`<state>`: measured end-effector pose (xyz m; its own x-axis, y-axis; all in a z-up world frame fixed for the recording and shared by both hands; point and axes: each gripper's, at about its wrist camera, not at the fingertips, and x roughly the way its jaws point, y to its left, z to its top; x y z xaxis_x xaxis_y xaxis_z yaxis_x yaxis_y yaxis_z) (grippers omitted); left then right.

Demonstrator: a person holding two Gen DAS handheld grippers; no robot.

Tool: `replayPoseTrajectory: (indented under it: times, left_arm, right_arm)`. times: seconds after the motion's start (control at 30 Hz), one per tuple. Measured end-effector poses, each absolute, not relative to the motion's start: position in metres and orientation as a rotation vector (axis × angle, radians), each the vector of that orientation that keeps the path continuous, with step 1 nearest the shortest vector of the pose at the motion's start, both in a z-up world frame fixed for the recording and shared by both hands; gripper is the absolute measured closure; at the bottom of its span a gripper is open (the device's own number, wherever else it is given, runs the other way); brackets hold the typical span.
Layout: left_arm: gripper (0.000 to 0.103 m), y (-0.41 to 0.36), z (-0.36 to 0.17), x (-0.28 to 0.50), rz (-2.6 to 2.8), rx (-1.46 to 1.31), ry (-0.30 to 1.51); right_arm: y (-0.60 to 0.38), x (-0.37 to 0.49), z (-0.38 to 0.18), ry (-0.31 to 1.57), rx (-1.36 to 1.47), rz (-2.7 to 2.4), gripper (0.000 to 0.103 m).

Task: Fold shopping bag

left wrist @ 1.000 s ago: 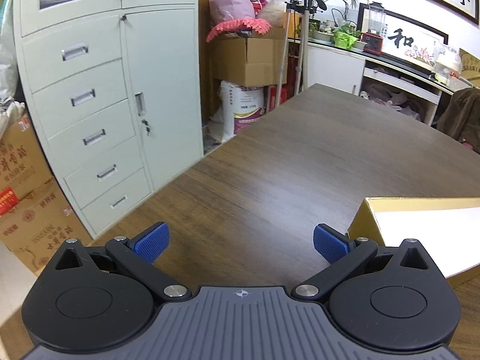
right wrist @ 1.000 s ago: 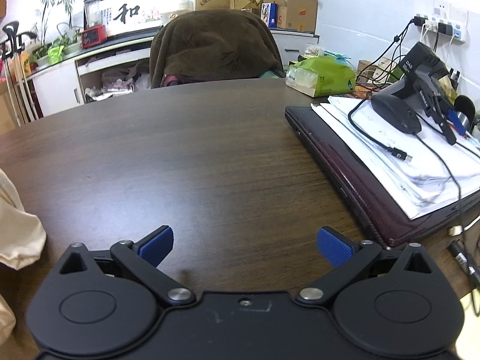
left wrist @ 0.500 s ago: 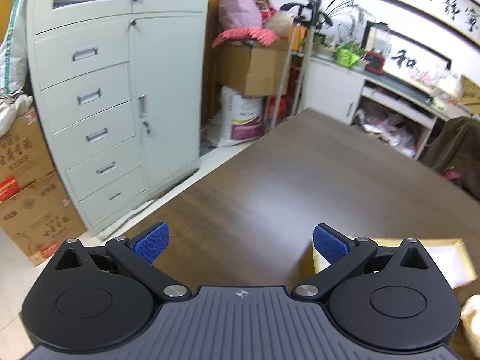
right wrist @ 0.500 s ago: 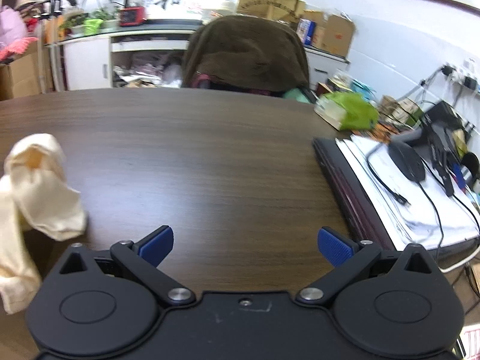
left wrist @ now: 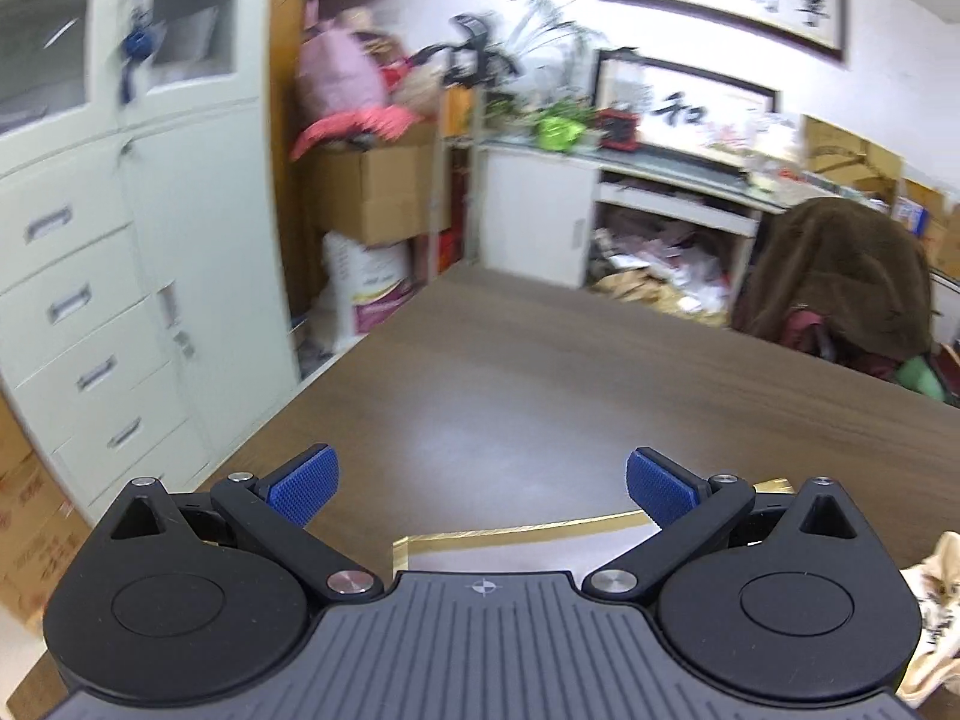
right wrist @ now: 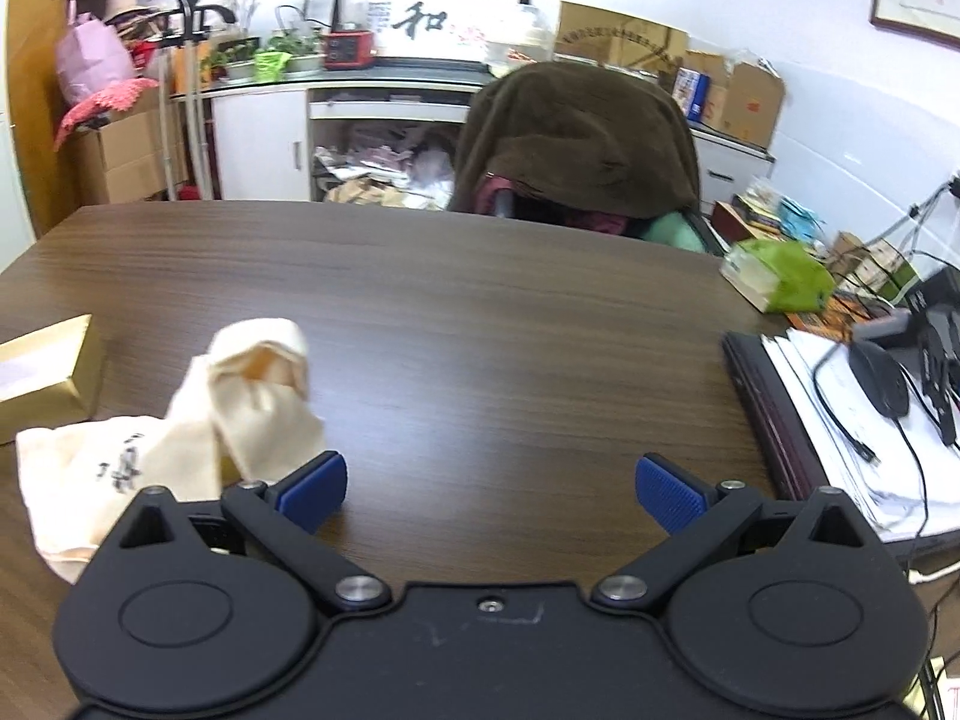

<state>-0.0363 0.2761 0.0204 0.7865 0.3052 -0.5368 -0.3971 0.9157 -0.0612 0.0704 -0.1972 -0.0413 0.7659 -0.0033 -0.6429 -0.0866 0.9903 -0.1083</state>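
The shopping bag is cream cloth with dark print, lying crumpled on the dark wooden table, left of centre in the right wrist view. My right gripper is open and empty, just right of the bag, its left finger close to the bag's edge. In the left wrist view a corner of the bag shows at the lower right. My left gripper is open and empty above a gold box.
The gold box lies left of the bag. A laptop with papers, a mouse and cables sits at the table's right side. A green packet and a chair draped in brown cloth are behind. Cabinets stand left.
Both grippers have swung: the left view has turned right across the room, and the right view has turned left, bringing the bag and gold box into view. Both stay open.
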Motion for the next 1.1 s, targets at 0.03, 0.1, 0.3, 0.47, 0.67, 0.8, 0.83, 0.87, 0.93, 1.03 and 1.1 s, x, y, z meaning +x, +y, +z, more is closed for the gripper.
replayPoseTrajectory:
  times: [0.03,0.1,0.3,0.47,0.67,0.8,0.83,0.87,0.93,1.03,1.1]
  left_arm:
    - [0.000,0.271,0.023,-0.031,0.363,-0.175,0.552]
    - [0.000,0.259,0.027,-0.021,0.326,-0.172,0.558]
    - [0.000,0.228,0.030,0.002,0.248,-0.177,0.619]
    - [0.000,0.200,0.029,0.017,0.203,-0.135,0.662]
    - [0.000,0.173,0.025,0.025,0.150,-0.104,0.691]
    - [0.000,0.157,0.023,0.026,0.117,-0.074,0.699]
    - [0.000,0.154,0.023,0.026,0.111,-0.068,0.701]
    - [0.000,0.151,0.022,0.027,0.105,-0.064,0.703]
    - [0.000,0.145,0.022,0.025,0.093,-0.061,0.707]
    - [0.000,0.140,0.021,0.025,0.074,-0.064,0.708]
    - [0.000,0.137,0.021,0.025,0.065,-0.065,0.710]
  right_arm:
    - [-0.194,0.070,-0.039,0.696,-0.138,0.054,0.000]
    - [-0.187,0.069,-0.037,0.694,-0.147,0.071,0.000]
    - [-0.164,0.067,-0.031,0.693,-0.168,0.106,0.000]
    - [-0.150,0.066,-0.026,0.691,-0.187,0.126,0.000]
    - [-0.134,0.064,-0.022,0.689,-0.200,0.157,0.000]
    - [-0.124,0.062,-0.020,0.687,-0.214,0.178,0.000]
    - [-0.121,0.062,-0.020,0.686,-0.218,0.184,0.000]
    - [-0.118,0.061,-0.019,0.685,-0.222,0.189,0.000]
    - [-0.118,0.060,-0.024,0.683,-0.230,0.194,0.000]
    - [-0.113,0.059,-0.023,0.685,-0.230,0.200,0.000]
    - [-0.111,0.059,-0.023,0.688,-0.232,0.199,0.000]
